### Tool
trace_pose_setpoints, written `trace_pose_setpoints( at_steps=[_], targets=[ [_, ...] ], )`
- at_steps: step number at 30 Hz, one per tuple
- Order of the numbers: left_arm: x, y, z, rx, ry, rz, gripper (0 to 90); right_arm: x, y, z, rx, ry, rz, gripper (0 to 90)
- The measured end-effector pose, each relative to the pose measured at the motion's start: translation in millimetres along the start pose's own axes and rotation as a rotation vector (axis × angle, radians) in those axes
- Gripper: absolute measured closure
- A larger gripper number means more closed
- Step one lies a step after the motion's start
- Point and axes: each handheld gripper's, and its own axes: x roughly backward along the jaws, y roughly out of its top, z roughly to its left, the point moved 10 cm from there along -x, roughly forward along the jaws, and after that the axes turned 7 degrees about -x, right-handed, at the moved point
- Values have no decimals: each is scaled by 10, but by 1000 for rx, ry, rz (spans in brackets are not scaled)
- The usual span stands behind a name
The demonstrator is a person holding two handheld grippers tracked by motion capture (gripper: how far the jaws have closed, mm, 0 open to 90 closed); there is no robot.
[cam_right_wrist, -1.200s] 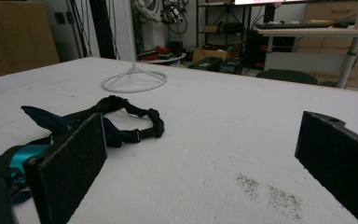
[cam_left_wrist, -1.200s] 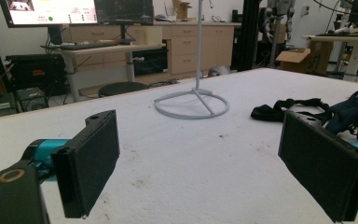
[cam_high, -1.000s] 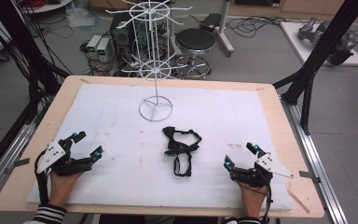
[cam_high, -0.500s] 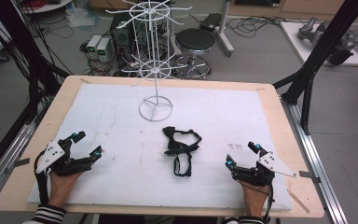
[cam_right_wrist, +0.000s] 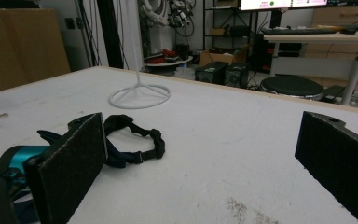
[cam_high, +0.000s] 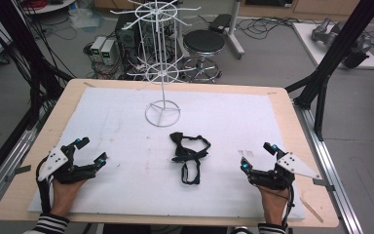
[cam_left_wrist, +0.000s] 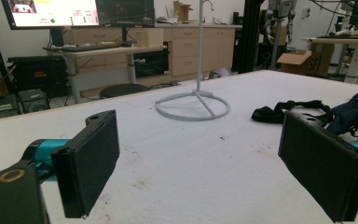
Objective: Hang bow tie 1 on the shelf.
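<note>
A tangled black fabric strap with buckles (cam_high: pixel 189 157) lies at the middle of the white foam-covered table (cam_high: pixel 233 122), roughly between the two grippers and apart from both. The left gripper (cam_high: pixel 88 152) rests at eight o'clock of the strap with its jaws spread wide and empty; the right gripper (cam_high: pixel 257 157) sits at four o'clock, likewise spread and holding nothing. The strap looks light, limp and floppy, so it will likely sag and trail when lifted; pinching a single band near a loop's edge seems safer than grabbing the knotted bundle. A white wire display stand with a ring base (cam_high: pixel 162 113) stands at twelve o'clock of the strap, near but not touching, its hooked tiers overhead. Nothing blocks either approach
</note>
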Motion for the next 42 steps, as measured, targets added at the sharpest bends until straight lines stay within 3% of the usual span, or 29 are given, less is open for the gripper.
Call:
trace_pose_setpoints(
  at_steps=[13,16,23,34,36,42],
  targets=[
    [-2,0,1,-2,1,1,128,-96,379,96,47,80,40,13],
    [-2,0,0,-2,1,1,129,-173,443,158,85,110,86,13],
    [-1,0,2,1,1,0,128,-355,465,340,123,198,213,13],
    [-1,0,7,1,2,0,128,-587,476,486,152,276,289,14],
    [0,-1,8,1,2,0,128,-639,470,502,172,286,330,14],
    [1,-1,12,4,5,-1,128,-712,452,565,204,310,384,14]
  ],
)
